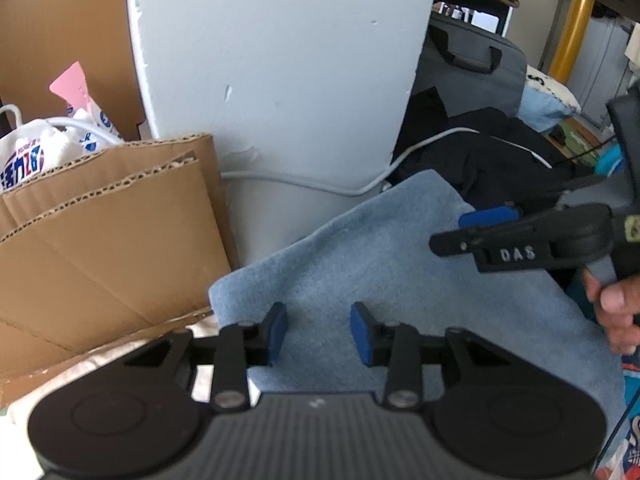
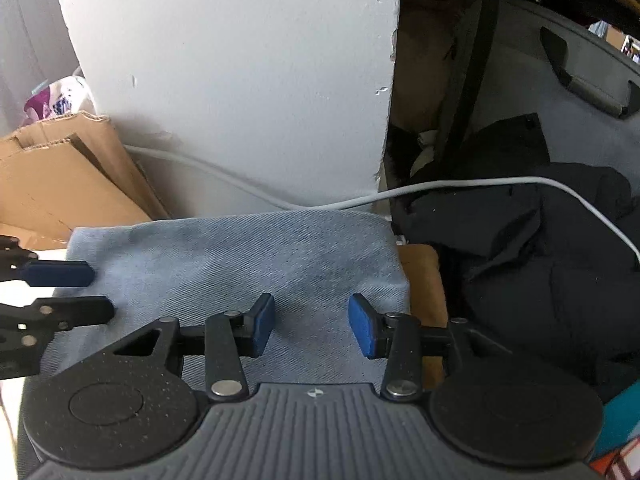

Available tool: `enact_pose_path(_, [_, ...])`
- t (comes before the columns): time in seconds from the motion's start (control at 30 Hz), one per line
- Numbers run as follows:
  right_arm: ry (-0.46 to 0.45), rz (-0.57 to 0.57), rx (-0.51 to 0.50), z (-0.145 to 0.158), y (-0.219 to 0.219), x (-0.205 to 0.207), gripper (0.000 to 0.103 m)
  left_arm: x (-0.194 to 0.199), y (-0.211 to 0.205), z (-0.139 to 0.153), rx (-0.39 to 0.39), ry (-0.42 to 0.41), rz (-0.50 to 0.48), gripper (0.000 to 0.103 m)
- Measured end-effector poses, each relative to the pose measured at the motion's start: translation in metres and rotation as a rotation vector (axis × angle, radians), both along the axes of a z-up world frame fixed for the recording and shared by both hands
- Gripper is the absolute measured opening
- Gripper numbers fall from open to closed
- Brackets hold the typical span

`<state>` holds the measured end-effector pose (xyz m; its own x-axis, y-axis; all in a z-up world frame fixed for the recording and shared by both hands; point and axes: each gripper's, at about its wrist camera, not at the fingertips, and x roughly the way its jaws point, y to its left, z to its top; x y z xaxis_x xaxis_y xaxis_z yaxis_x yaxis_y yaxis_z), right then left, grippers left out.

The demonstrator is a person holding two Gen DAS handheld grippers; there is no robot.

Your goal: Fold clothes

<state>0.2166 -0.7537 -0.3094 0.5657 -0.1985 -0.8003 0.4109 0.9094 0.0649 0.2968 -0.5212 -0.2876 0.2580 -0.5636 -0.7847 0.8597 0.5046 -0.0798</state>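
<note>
Denim (image 2: 240, 256) lies folded flat by wall base (image 2: 240, 80), long axis 9-to-3 in right view, spreading to 12 under both grippers: left (image 1: 319, 334) and right (image 2: 311, 330) hover w/ jaws apart, nothing clamped, right nearer the 3 edge.

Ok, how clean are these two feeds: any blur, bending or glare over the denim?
Left wrist view: the denim garment looks soft, the right gripper slightly blurred, and the white pillar bows from the fisheye. Right wrist view: sharper, the twill weave shows; the grey cable curves; even daylight, no glare.
</note>
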Motion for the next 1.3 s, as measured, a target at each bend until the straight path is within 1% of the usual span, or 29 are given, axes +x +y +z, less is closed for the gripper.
enact_pose_path(0.13, [0.005,0.036,0.009,0.001,0.012,-0.011,0.048,-0.008,0.005,0.002,-0.005,0.004,0.010,0.038])
enact_pose_path(0.2, [0.002,0.051,0.012,0.002,0.018,-0.018,0.048,-0.015,0.007,0.004,-0.015,0.012,0.000,0.039])
enact_pose_path(0.3, [0.009,0.072,-0.012,0.005,0.030,-0.028,0.048,-0.029,0.009,0.008,-0.025,0.026,-0.027,0.039])
enact_pose_path(0.57, [-0.004,0.101,0.005,0.009,0.054,-0.056,0.048,-0.065,0.021,0.008,-0.029,0.049,-0.057,0.039])
enact_pose_path(0.7, [-0.006,0.106,-0.011,0.008,0.065,-0.070,0.048,-0.078,0.029,0.002,-0.009,0.020,-0.066,0.042])
enact_pose_path(0.77, [-0.009,0.101,-0.024,0.008,0.068,-0.079,0.048,-0.080,0.032,-0.001,0.001,0.014,-0.070,0.042])
enact_pose_path(0.93, [-0.007,0.080,-0.032,0.006,0.068,-0.096,0.048,-0.071,0.031,-0.007,0.009,0.043,-0.059,0.043])
enact_pose_path(1.07, [-0.015,0.046,-0.053,0.003,0.065,-0.112,0.048,-0.073,0.029,-0.011,0.005,0.028,-0.054,0.044])
enact_pose_path(1.3, [-0.083,-0.030,-0.084,0.003,0.062,-0.152,0.046,-0.070,0.027,-0.013,0.002,0.034,-0.052,0.044])
